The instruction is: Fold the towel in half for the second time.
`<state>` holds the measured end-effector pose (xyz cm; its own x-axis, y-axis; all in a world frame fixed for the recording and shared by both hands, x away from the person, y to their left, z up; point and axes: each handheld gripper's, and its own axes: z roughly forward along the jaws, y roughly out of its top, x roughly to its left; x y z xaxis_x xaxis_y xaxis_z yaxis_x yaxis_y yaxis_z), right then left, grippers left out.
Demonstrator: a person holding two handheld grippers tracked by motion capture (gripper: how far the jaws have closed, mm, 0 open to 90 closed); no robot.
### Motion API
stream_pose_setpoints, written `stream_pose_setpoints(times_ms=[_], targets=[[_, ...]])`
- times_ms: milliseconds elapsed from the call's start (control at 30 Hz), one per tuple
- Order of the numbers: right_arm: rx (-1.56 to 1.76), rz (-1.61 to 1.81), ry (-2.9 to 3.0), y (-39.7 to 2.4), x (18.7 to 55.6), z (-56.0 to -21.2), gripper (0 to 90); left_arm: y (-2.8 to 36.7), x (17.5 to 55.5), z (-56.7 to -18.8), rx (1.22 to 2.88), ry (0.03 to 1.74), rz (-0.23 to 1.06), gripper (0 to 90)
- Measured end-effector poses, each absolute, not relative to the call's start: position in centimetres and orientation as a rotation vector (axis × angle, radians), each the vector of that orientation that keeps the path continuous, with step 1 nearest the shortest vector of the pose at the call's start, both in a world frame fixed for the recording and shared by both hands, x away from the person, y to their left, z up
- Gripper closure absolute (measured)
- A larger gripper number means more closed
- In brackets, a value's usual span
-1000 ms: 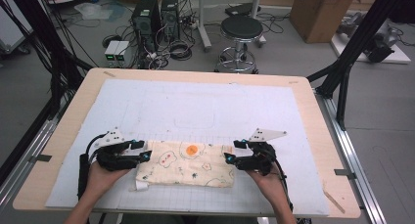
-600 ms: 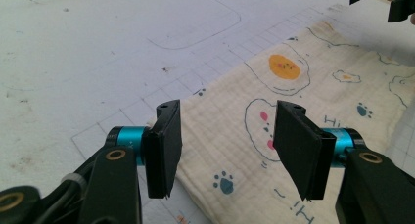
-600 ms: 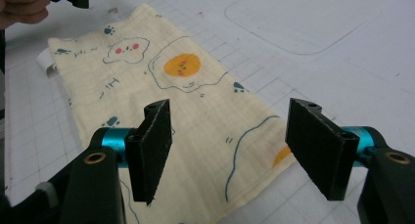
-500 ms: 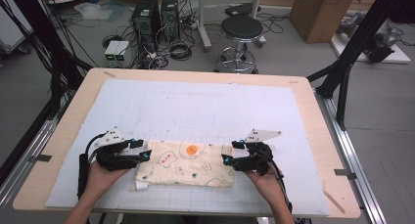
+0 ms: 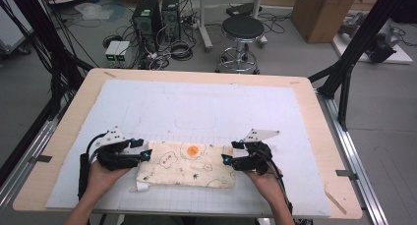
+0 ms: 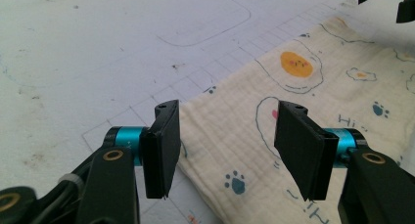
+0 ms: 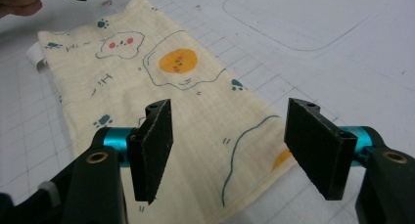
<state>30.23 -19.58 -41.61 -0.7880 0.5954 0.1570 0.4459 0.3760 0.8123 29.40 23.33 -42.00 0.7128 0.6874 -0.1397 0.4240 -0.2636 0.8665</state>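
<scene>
- The cream cloth [image 5: 186, 164] printed with fried eggs lies flat on the white mat [image 5: 196, 107] at the near edge of the tabletop [image 5: 314, 117], between your two hands.
- Your left gripper [image 5: 145, 155] sits at the cloth's left end, its fingers [image 6: 161, 148] apart, gripping nothing.
- Your right gripper [image 5: 225, 160] sits at the cloth's right end, fingers [image 7: 152, 148] likewise spread above the fabric.

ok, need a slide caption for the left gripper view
Left tool, jaws open, poised over the near end of a cream egg-print cloth lying flat on the white grid mat.
</scene>
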Motion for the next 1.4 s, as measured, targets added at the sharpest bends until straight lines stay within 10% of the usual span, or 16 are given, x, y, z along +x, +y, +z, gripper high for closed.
stream_pose_setpoints(times_ms=[900,1400], targets=[[1.150,1.209,2.507,-20.0,34.1,-43.7,56.8,22.4,33.6,-44.2,1.954,1.059,0.341,51.7],[1.133,1.186,2.570,-19.8,33.9,-44.1,77.6,21.8,33.4,-44.5,2.012,1.035,0.330,80.4]])
